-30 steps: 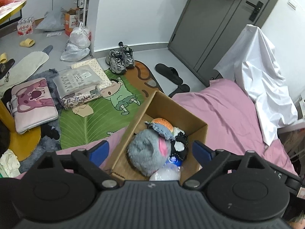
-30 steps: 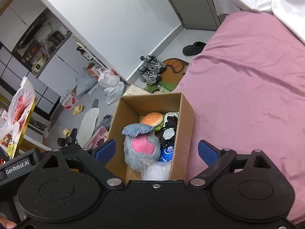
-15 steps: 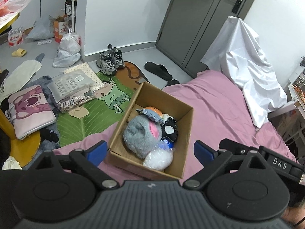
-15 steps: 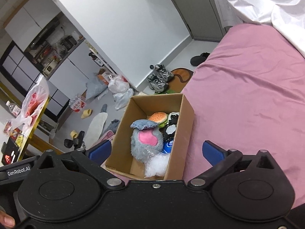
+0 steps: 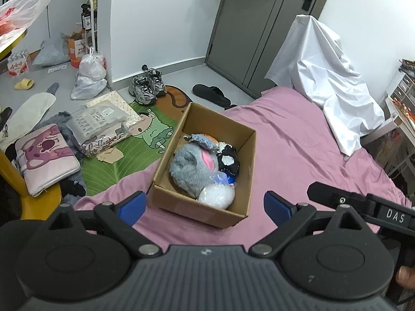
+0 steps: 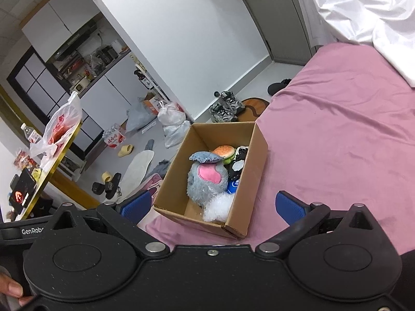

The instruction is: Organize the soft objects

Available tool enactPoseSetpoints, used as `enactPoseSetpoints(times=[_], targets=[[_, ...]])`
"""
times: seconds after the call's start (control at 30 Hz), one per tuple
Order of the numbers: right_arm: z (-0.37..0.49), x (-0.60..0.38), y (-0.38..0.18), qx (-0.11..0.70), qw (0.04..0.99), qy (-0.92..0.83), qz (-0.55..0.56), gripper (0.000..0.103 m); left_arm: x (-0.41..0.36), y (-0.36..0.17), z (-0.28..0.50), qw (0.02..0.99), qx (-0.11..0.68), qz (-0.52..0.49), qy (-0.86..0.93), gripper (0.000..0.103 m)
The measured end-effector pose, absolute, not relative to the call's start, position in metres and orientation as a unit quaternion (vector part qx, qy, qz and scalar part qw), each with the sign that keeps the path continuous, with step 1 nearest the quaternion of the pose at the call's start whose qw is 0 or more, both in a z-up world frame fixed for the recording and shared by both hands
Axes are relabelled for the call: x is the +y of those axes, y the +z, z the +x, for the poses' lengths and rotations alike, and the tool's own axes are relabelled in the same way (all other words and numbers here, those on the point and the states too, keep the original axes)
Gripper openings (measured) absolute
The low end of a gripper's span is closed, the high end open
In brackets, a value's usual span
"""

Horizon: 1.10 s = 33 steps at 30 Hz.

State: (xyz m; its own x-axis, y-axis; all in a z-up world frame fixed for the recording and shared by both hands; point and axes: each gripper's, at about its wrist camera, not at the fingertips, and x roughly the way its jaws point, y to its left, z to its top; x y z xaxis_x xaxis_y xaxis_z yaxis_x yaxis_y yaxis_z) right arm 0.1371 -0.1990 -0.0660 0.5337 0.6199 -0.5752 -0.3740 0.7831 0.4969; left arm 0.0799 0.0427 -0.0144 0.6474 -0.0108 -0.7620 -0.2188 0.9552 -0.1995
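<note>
An open cardboard box (image 5: 243,153) (image 6: 259,150) rests on the pink bed near its edge. It holds a grey plush with a pink patch (image 5: 192,167) (image 6: 207,178), a burger plush (image 6: 225,151), a black-and-white plush (image 5: 229,160), a blue item and a clear white bag (image 5: 216,195) (image 6: 219,204). My left gripper (image 5: 205,207) hangs open in front of the box, nothing between its blue pads. My right gripper (image 6: 212,206) is open too, wide and empty, back from the box's near wall. The right gripper's body (image 5: 363,207) shows in the left wrist view.
Pink bedsheet (image 5: 298,140) spreads to the right, with a white cloth draped over a chair (image 5: 319,70). The floor on the left holds sneakers (image 5: 147,86), a green cartoon mat (image 5: 129,153), bags, slippers and a pink pouch (image 5: 46,155). A yellow-edged table (image 6: 52,160) stands at left.
Both grippers have pulled back from the box, which now looks smaller and farther. The right gripper's jaws have spread slightly wider. The box's contents have not moved.
</note>
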Motion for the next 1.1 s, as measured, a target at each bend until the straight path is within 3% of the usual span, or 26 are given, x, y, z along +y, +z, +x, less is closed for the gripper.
enactPoseSetpoints(times=[1.1], targets=[[0.094,-0.21,-0.052,0.367,0.881,0.285,0.089,0.103,0.027,-0.013,0.041,0.908,0.405,-0.101,0.033,0.097]])
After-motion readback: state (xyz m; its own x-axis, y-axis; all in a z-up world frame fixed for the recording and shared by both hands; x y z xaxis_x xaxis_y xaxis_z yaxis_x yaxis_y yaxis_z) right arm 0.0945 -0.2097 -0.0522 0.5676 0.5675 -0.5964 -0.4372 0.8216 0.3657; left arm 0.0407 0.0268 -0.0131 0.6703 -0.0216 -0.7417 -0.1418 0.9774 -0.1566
